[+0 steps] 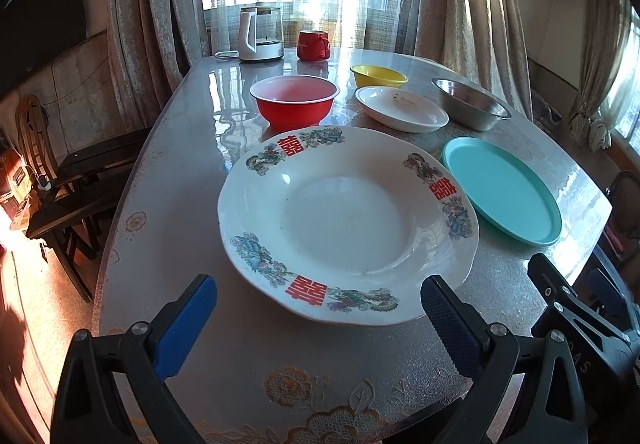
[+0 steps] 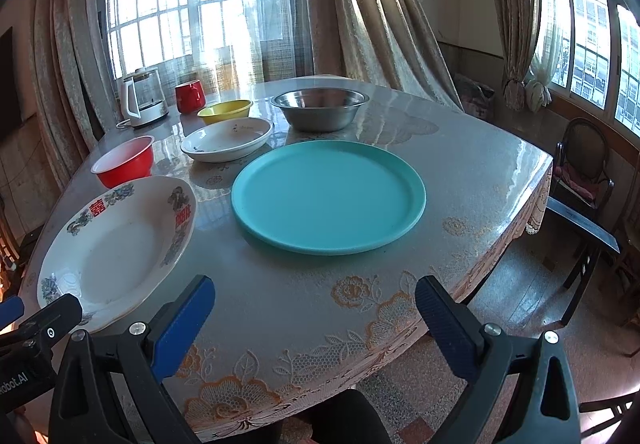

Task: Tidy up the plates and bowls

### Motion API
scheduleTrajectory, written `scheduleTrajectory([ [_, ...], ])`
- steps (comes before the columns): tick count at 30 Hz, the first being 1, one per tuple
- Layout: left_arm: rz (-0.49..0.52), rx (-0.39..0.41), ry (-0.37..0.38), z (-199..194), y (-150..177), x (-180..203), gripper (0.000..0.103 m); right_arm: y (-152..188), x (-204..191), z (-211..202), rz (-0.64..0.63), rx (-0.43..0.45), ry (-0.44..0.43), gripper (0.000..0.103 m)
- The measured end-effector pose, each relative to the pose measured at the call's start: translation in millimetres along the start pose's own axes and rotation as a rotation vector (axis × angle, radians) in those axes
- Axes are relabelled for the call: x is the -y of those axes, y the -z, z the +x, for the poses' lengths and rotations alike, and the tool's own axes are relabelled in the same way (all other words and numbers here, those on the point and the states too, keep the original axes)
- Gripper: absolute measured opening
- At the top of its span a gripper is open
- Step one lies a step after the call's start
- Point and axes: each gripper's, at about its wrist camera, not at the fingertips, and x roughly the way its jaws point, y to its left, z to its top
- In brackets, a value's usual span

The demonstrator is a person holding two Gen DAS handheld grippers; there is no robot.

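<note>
Both claws, left claw (image 1: pixel 318 318) and right claw (image 2: pixel 314 318), gape empty over the worktop's (image 2: pixel 460 184) near edge. Patterned plate (image 1: pixel 344 224) lies nearest: likely heavy, glazed, breakable; pinch its rim. Teal plate (image 2: pixel 328 196) beside, probably light plastic; bowls beyond.

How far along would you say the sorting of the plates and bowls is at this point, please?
Nothing looks done: the patterned plate, teal plate, small white dish, red bowl, yellow bowl and steel bowl all sit apart on the table, none stacked. Nothing is in hand: the left gripper and right gripper are open and empty. All stacking remains.
</note>
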Motion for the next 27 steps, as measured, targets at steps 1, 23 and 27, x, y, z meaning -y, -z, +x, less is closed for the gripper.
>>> scheduleTrajectory([
  [1, 0.001, -0.001, 0.0, 0.3, 0.0, 0.1, 0.103, 0.0, 0.3, -0.2, 0.001, 0.001, -0.001, 0.102],
  [23, 0.013, -0.004, 0.001, 3.0, -0.1, 3.0, 0.103, -0.6, 0.5, -0.9, -0.002, -0.004, 0.0, 0.102],
  [27, 0.015, -0.003, 0.001, 3.1, -0.4, 3.3, 0.103, -1.3, 0.1, -0.1, -0.006, -0.007, -0.001, 0.102],
])
